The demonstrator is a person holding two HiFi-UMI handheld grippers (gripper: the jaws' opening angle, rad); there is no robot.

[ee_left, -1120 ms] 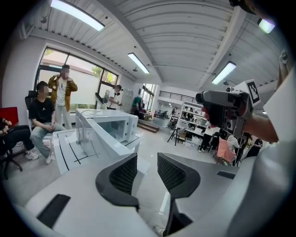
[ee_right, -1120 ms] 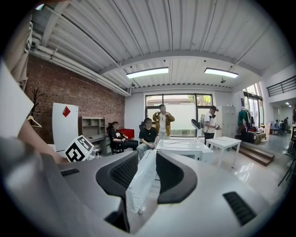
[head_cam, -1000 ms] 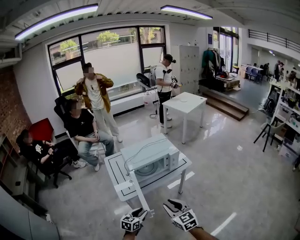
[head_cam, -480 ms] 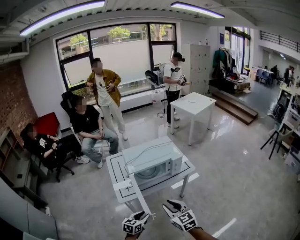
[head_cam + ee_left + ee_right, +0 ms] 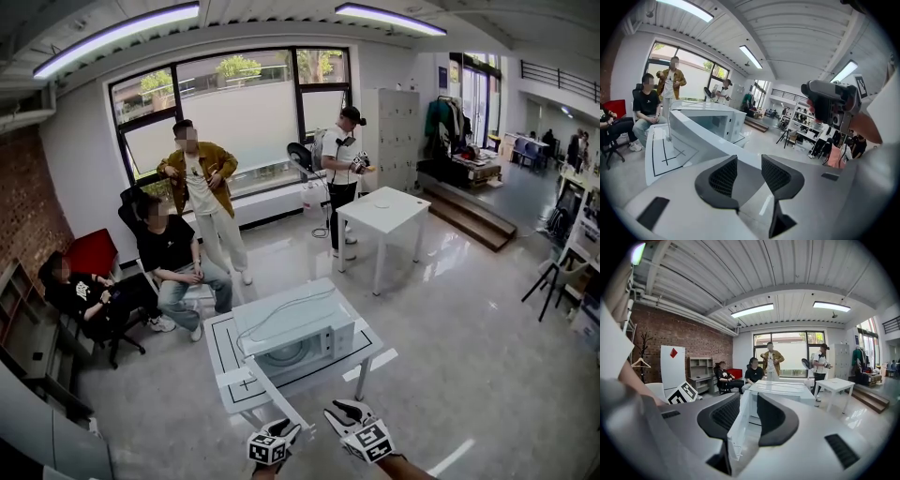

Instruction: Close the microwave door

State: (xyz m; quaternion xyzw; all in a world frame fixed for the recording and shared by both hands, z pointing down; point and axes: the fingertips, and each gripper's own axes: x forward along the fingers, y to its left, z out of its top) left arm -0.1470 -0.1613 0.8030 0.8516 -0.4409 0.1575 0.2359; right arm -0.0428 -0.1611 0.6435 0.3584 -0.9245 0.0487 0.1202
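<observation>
Left claw [image 5: 749, 160] stands with its two dark ribbed pads apart and nothing between them; past the gap, in its own view, the white microwave door [image 5: 277, 394] runs off toward the oven. Right claw [image 5: 747, 399] is likewise parted. The door's thin free edge shows upright in its gap, closer to the pad on the picture's left, with open space on the other side (whether the edge touches that pad cannot be told). Neither claw has hold of anything.

From the head view both claws sit low at the bottom edge, left beside right, each with its marker cube behind it. The left claw's tips lie just beside the door's outer end, and the right claw is a little further to the right.

The microwave [image 5: 298, 330] stands on a small white bench [image 5: 225, 345] marked with black lines. Its door hangs wide open, swung out from the hinge on the picture's left and reaching toward the camera, past the bench's front edge. The round turntable shows inside the cavity.

Behind the bench, a person in black [image 5: 169, 253] sits on a chair and a person in a mustard jacket [image 5: 199, 187] stands. Another person [image 5: 77, 295] sits by a red chair at the left. A fourth person [image 5: 342, 164] stands beside a second white table [image 5: 380, 211] near the window.
</observation>
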